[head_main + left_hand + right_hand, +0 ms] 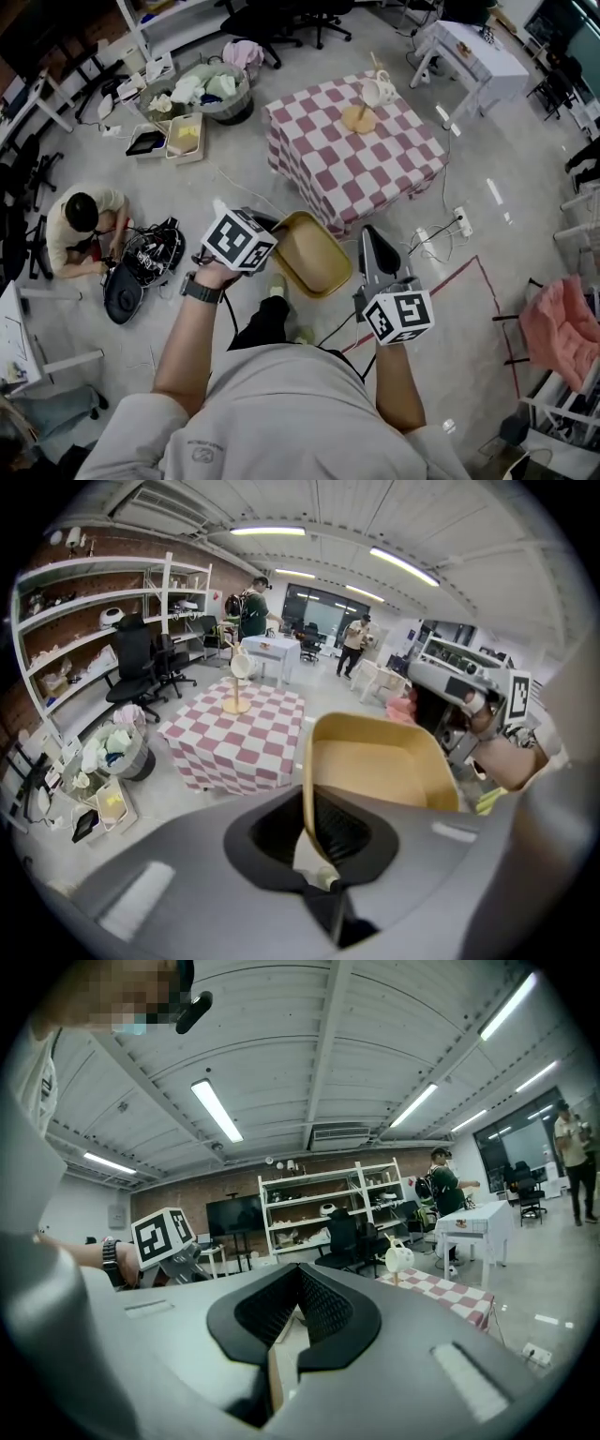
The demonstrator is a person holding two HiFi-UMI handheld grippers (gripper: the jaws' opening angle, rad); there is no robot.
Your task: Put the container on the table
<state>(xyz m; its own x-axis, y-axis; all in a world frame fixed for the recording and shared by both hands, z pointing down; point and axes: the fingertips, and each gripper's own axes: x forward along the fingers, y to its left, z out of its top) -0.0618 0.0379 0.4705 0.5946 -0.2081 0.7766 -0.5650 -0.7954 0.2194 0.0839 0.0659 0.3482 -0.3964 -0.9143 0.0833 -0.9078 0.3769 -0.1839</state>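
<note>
The tan container [311, 255], clamped by its rim in left gripper [272, 232] and right gripper [367, 248] jaws, should be carried level onto the checkered desk [375, 159].

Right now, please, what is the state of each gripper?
Left gripper: closed on the rim of the yellow container.
Right gripper: closed on an edge of the same container.

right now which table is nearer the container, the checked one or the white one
The pink-and-white checked table, which lies just past the tan container; the white table stands farther off, beyond the checked one.
</note>
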